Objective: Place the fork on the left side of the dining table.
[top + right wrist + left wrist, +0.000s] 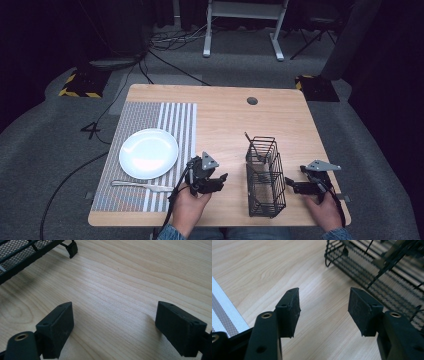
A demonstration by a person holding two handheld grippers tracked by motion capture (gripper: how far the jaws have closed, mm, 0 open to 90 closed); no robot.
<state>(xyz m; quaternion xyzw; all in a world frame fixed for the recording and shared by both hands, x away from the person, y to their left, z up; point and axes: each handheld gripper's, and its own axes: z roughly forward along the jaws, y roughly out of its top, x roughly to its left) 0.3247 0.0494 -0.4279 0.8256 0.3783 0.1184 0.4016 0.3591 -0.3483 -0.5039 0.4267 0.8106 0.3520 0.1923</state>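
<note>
— Pale wood, that table. What's laid on it?

— A striped placemat covers the left part. On it sits a white plate, and just nearer the person lies a piece of silver cutlery, parallel to the table's front edge. It looks like a fork, though it is too small from the high view to be sure.

— And to the right?

— A black wire-mesh caddy stands on the bare wood, well apart from the placemat. A thin dark rod or utensil leans out of its far left corner.

— Where are the grippers?

— The left gripper is held low between placemat and caddy, pointing toward the caddy. In the left gripper view its jaws stand apart over bare wood with nothing between them, and the caddy lies just ahead to the right.

— The other one?

— The right gripper sits just beside the caddy's right side. In the right gripper view its jaws are spread wide and empty above the wood, with a foot of the caddy at the upper left.
</note>
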